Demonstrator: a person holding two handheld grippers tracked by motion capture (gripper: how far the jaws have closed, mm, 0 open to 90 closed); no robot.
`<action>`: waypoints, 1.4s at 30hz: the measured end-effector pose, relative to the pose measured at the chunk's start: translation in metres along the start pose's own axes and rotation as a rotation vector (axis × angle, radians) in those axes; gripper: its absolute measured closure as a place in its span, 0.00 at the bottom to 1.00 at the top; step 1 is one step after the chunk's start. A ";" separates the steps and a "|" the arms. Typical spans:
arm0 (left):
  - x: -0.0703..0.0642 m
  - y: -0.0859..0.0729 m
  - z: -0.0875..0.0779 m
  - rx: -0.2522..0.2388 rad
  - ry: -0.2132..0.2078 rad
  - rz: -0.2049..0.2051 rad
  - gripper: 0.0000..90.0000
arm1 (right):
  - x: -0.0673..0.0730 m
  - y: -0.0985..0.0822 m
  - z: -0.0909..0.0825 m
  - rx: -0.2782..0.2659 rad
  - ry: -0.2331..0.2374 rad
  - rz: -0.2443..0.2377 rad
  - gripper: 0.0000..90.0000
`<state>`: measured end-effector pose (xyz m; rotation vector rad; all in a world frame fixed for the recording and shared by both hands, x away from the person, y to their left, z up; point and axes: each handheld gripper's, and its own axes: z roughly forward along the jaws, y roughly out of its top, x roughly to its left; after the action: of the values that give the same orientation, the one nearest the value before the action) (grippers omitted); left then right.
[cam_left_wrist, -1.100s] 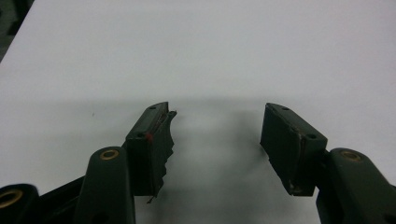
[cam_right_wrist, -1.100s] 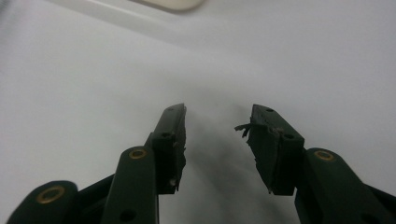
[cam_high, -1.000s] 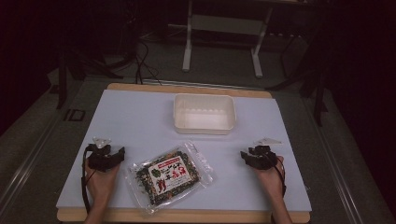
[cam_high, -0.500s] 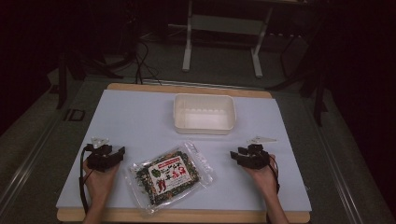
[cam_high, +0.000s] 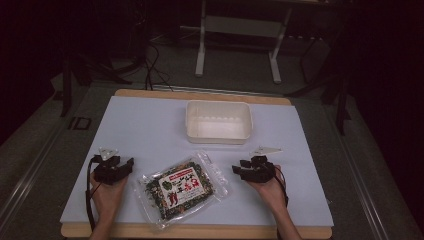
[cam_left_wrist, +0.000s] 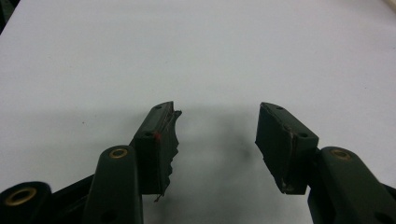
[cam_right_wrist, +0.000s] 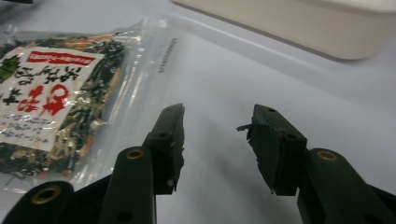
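**Soft packet, take it by the clear edge**

Dim room, white worktop (cam_high: 150, 130); cream tub (cam_high: 218, 121) near its far edge; crinkly dried-food packet (cam_high: 181, 189) by the near edge looks light, floppy, slippery; pinch its clear margin; right hand-held gripper (cam_right_wrist: 215, 135) gapes beside it, left hand-held gripper (cam_left_wrist: 217, 133) gapes empty.

bare mat (cam_high: 150, 125) left, tub (cam_high: 218, 121) blocks centre — packet (cam_high: 179, 187) below

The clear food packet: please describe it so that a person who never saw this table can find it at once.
On the pale table, look at the near edge, in front of the cream tub and between the two hands. The packet lies flat there, tilted. It alone is transparent, with dark dried bits and a white label with red characters.
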<state>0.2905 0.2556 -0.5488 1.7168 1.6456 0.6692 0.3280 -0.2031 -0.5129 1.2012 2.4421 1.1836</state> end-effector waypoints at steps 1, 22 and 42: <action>0.000 0.000 0.000 0.000 0.000 -0.001 0.53 | 0.002 0.001 0.001 0.002 0.005 -0.004 0.60; 0.000 0.000 0.000 0.004 0.004 0.005 0.51 | 0.028 0.009 0.040 0.095 0.082 -0.071 0.54; -0.001 0.000 0.001 0.006 0.008 0.013 0.51 | 0.034 0.014 0.055 0.144 0.156 -0.057 0.46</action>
<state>0.2906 0.2547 -0.5494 1.7323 1.6449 0.6790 0.3393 -0.1410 -0.5334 1.1048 2.6987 1.1431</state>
